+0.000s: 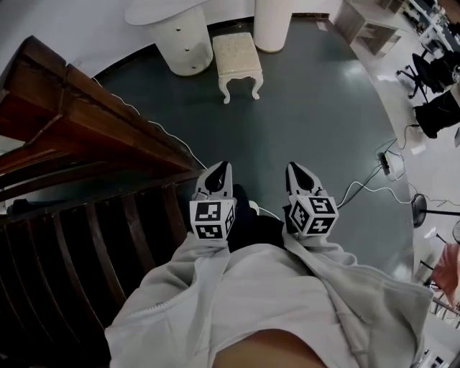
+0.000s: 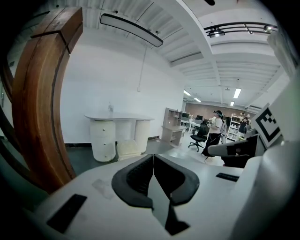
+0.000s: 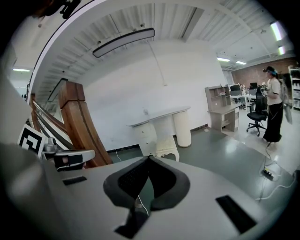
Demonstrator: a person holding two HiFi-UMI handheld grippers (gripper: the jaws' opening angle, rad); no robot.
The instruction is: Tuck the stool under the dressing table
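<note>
Standing well back from the white dressing table [image 1: 162,10] with its round drawer pedestal, a person in a pale grey hooded jacket [image 1: 251,302] held two white tongs side by side, both pointed towards that table and slightly downward. The left gripper [image 1: 218,172] had its dark jaws pressed together with nothing between them, and the right gripper [image 1: 298,172] was likewise closed and empty. The cream upholstered stool with curved carved legs [image 1: 238,61] stood on the grey-green floor [image 1: 316,108] just in front of the dressing table, facing the gap between the drawer pedestal and the plain round column [image 1: 273,25], its seat out from under the tabletop. A dark brown wooden stair railing [image 1: 86,144] ran to the left, between the person and the table's drawer side. A white power strip [image 1: 386,164] with trailing cables lay far to the table's right.
</note>
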